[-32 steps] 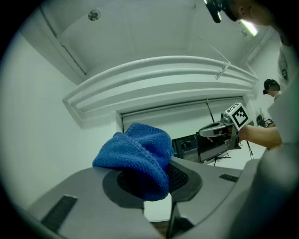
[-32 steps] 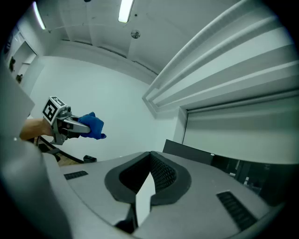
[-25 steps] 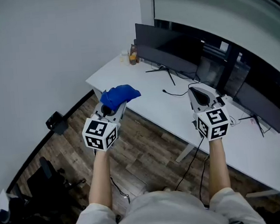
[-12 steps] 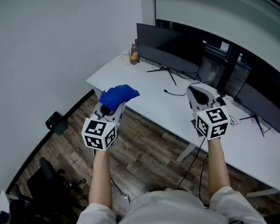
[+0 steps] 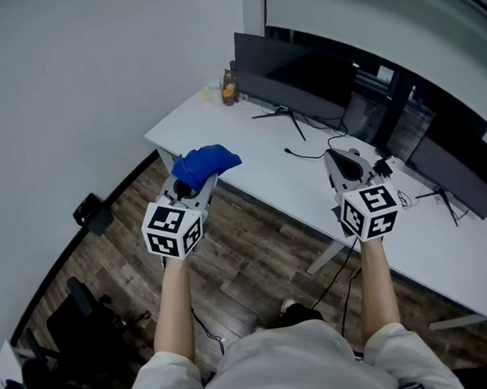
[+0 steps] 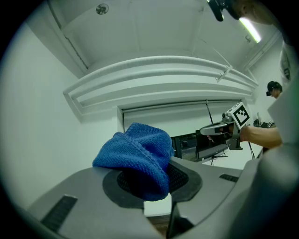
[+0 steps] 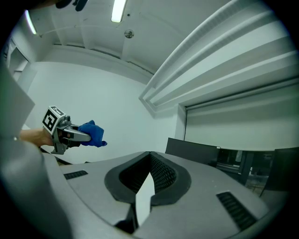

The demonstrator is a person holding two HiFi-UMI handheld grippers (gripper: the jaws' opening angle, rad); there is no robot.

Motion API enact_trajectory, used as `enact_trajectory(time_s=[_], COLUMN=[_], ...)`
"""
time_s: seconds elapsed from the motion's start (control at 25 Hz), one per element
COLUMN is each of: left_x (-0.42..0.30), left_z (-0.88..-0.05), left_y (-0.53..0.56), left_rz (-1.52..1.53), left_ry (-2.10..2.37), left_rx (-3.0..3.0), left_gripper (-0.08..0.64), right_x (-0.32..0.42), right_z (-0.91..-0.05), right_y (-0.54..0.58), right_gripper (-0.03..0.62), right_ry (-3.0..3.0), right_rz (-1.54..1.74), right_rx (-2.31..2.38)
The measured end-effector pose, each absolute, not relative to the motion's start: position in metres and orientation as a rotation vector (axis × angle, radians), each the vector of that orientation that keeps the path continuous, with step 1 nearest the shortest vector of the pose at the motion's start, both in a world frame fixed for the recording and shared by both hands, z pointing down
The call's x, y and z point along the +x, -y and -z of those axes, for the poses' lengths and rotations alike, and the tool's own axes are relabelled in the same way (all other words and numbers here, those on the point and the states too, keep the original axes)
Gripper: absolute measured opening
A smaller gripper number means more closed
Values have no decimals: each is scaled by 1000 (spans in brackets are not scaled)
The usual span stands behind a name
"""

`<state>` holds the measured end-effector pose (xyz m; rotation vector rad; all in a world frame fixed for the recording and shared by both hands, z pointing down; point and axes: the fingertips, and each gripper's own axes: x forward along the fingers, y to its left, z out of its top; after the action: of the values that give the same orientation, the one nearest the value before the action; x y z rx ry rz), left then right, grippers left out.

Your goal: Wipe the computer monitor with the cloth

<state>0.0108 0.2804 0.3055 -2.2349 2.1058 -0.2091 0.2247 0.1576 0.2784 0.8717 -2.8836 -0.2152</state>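
Blue knitted cloth (image 5: 205,165) sits bunched in the left gripper (image 5: 197,178), whose jaws are pinched onto it, above the near edge of the white desk (image 5: 249,160) towards its left end. The right gripper (image 5: 342,158) hovers further right over the same edge, its jaws brought together at the tips with nothing between them. Along the desk's far side a dark monitor (image 5: 288,68) stands on a thin-legged stand, with a second dark screen (image 5: 456,177) to its right. A small bottle (image 5: 229,88) stands at the far-left corner, and a black cable (image 5: 303,155) trails across the top. Wood-plank floor (image 5: 240,261) lies below, and a plain pale wall (image 5: 83,76) closes the left.
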Motion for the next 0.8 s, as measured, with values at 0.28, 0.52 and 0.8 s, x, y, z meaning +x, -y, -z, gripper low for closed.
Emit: enact_trajectory(time_s=[0.28, 0.52, 0.8], left_x=[-17, -54, -103], left_z=[-313, -325, -338], left_y=[-266, -235, -160], left_rz=[235, 227, 264], left_ry=[-2106, -2146, -2154], left_rx=[-2249, -2243, -2244], left_gripper=[110, 110, 110], right_x=[193, 157, 106], right_z=[-291, -300, -310], right_y=[-142, -110, -27], right_gripper=[11, 11, 11], right_ry=[2859, 2867, 2885], right_rz=[188, 191, 174], right_rx=[845, 800, 802])
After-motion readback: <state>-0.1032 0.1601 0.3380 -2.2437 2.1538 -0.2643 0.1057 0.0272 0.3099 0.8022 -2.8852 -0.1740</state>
